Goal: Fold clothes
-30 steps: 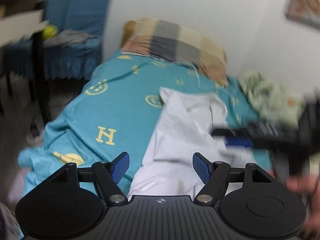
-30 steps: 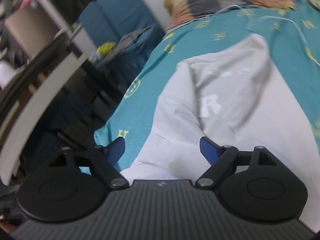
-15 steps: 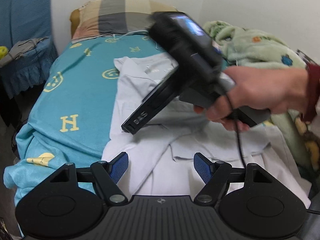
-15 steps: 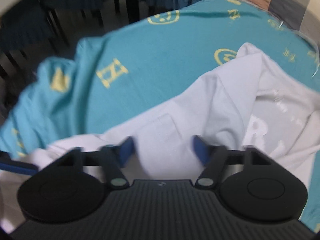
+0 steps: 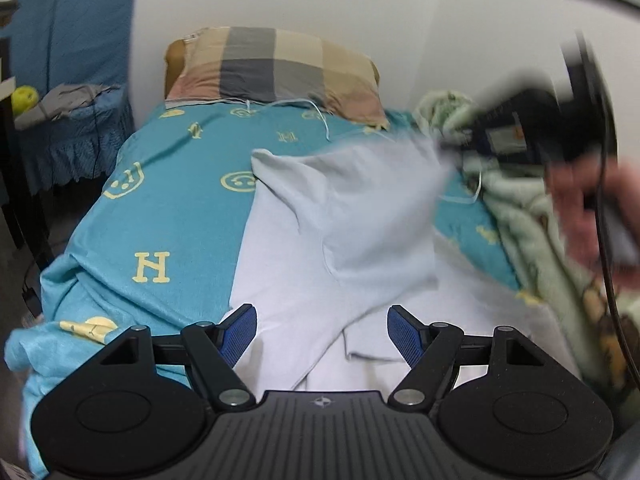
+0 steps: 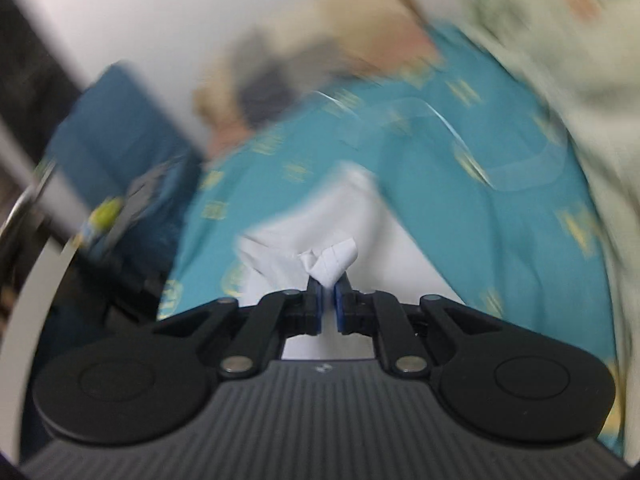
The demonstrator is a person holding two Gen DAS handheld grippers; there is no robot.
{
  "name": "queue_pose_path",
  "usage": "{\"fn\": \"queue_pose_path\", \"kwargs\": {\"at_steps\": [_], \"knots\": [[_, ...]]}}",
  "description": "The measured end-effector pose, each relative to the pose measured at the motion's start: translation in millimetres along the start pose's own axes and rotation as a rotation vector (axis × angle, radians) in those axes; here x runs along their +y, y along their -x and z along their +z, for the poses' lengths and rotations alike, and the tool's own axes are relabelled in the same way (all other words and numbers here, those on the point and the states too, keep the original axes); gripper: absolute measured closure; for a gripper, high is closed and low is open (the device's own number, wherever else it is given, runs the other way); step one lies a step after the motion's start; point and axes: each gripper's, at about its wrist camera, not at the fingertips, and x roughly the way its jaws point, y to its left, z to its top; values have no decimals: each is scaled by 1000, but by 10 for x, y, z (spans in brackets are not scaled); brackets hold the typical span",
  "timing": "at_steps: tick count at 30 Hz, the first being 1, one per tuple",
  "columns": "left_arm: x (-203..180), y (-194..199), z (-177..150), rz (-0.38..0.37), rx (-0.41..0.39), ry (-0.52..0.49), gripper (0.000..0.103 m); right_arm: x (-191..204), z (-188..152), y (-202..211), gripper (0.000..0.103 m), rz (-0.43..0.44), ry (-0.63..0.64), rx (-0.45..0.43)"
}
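A: The pale lavender-white cotton shirt [image 5: 304, 264] lies on the bed's teal sheet with yellow letters and smiley faces [image 5: 160, 208]. One part of it is raised and stretched towards the right, the rest is spread flat near the foot.

B: Who holds it up?

A: The right gripper [image 6: 328, 300]. Its jaws are closed almost fully, with a bunched fold of the shirt pinched between the blue pads [image 6: 318, 306]. The left gripper [image 5: 322, 330] hovers low over the flat part, jaws wide apart and holding nothing.

B: What could go wrong?

A: The pinch catches only a small wad near the pad tips, so in my judgement a hard pull could slip it free and drop the flap crooked. The right view is heavily blurred, which suggests fast motion. With nothing pinning the flat part, the whole shirt may drag across the sheet, or towards the crumpled green fleece blanket [image 5: 520, 208] beside it, instead of creasing.
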Motion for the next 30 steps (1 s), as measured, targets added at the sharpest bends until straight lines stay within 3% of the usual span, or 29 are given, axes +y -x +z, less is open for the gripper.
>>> {"fn": "queue_pose_path", "kwargs": {"at_steps": [4, 10, 14, 18, 20, 22, 24, 26, 30], "knots": [[-66, -96, -36, 19, 14, -37, 29, -688, -267, -220, 91, -26, -227, 134], [-222, -281, -122, 43, 53, -130, 29, -963, -559, 159, 91, 49, -324, 184], [-273, -345, -163, 68, 66, -163, 29, -829, -685, 468, 90, 75, -227, 200], [-275, -378, -163, 115, 69, -170, 29, -786, -642, 412, 90, -34, -94, 182], [-280, -372, -133, 141, 57, -178, 29, -812, -579, 324, 89, -34, -79, 178], [-296, -350, -102, 157, 29, -179, 29, -859, -523, 269, 82, -11, -119, 182], [-307, -351, -50, 152, 3, -158, 28, -879, -485, 236, 47, 14, -147, 175], [-311, -439, 77, 138, 2, -117, 28, -850, -474, 227, 29, 13, -151, 155], [-340, -854, 477, 106, -30, -48, 28, -819, -473, 242, 29, 19, -163, 139]]}}
